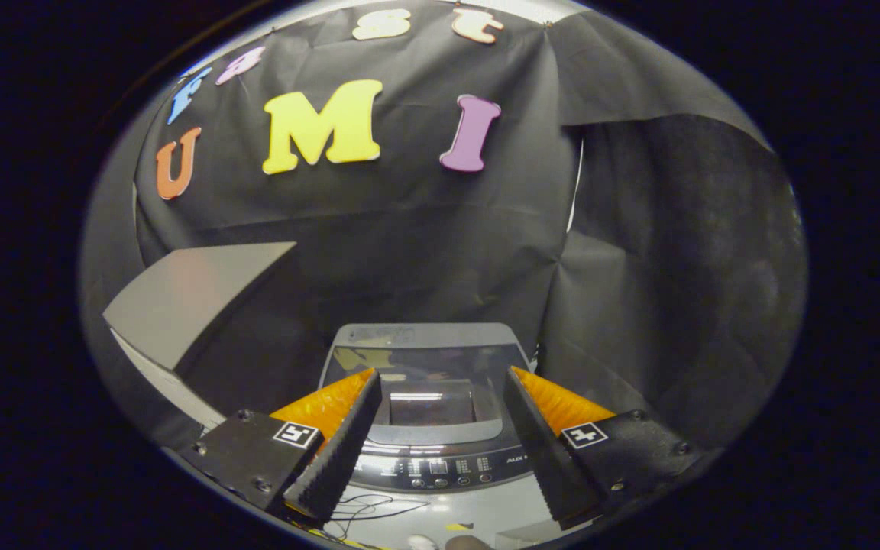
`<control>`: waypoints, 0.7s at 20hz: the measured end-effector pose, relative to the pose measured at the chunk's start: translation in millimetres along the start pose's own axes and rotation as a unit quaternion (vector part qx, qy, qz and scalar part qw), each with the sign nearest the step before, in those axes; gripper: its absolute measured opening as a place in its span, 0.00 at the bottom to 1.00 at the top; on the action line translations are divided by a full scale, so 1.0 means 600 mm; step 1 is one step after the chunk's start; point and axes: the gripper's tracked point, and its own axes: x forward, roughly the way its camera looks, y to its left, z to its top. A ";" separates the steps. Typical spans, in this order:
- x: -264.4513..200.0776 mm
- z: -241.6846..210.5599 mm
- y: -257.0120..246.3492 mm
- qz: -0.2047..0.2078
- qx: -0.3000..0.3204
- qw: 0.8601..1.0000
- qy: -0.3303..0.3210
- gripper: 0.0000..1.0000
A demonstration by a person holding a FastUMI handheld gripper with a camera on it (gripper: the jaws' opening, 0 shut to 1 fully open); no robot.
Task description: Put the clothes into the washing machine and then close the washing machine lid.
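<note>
Gripper (440, 397) spread wide, nothing held, both fingers (337, 451) wedge-shaped with ribbed inner faces, tapering forward to narrow tips. Straight ahead and below, framed in the gap between those fingers: top-loading washing machine (428, 336), grey plastic body, squared with rounded corners, running away from the gripper front to back. Nearest to the gripper, its control panel (440, 470), a dark glossy curved strip with a row of small buttons and pale markings too small to make out. Just beyond the panel, the washing machine lid (432, 367), smoked and translucent, reflective, lying flat over the opening as far as can be judged; a paler rectangular glint at its middle, likely a reflection. Drum interior not to be made out through the tinted surface. No clothes to be seen between or ahead of the fingers, so their place cannot be told. Judged from this: machine dead centre on the line of the fingers, so any reach to the lid calls for a plain move forward and down, no sideways correction. Below the panel, pale front of the machine with thin dark cables (367, 506) trailing across it. Off beyond the left finger, a flat grey board (188, 298) with a sharp corner, matte, tilted. Behind everything, black cloth wall (425, 252), creased and loosely hung.
</note>
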 end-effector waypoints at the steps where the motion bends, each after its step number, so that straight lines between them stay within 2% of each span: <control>1: -0.022 0.006 0.003 0.001 0.000 1.000 -0.012 1.00; 8: -0.201 0.021 0.018 0.012 0.005 0.995 -0.095 1.00; 14: -0.320 -0.014 0.014 0.022 0.007 0.991 -0.133 1.00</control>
